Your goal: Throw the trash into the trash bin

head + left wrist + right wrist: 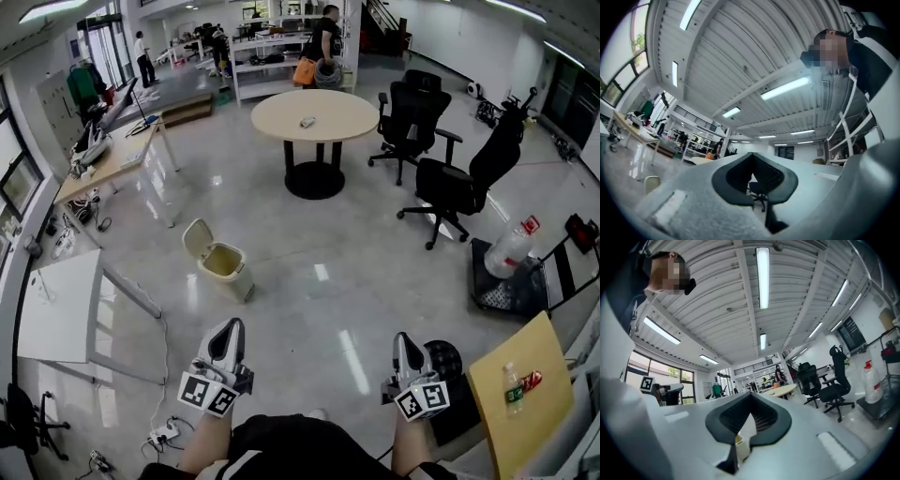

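The cream trash bin (225, 263) stands on the grey floor with its lid (196, 237) tipped open; it also shows at the left edge of the left gripper view (651, 183). My left gripper (229, 326) is low in the head view, a little short of the bin and just right of it. My right gripper (401, 339) is further right. Both jaw pairs meet at their tips, left gripper (751, 154) and right gripper (751, 394), and I see no trash between them. A pale shape shows through the gap under the right gripper's tips.
A wooden table (534, 422) at the lower right carries a small bottle (513, 386) and a red wrapper (532, 380). A larger bottle (511, 251) stands on a black cart. Ahead are a round table (314, 114), two office chairs (459, 183) and a white table (61, 305) on the left.
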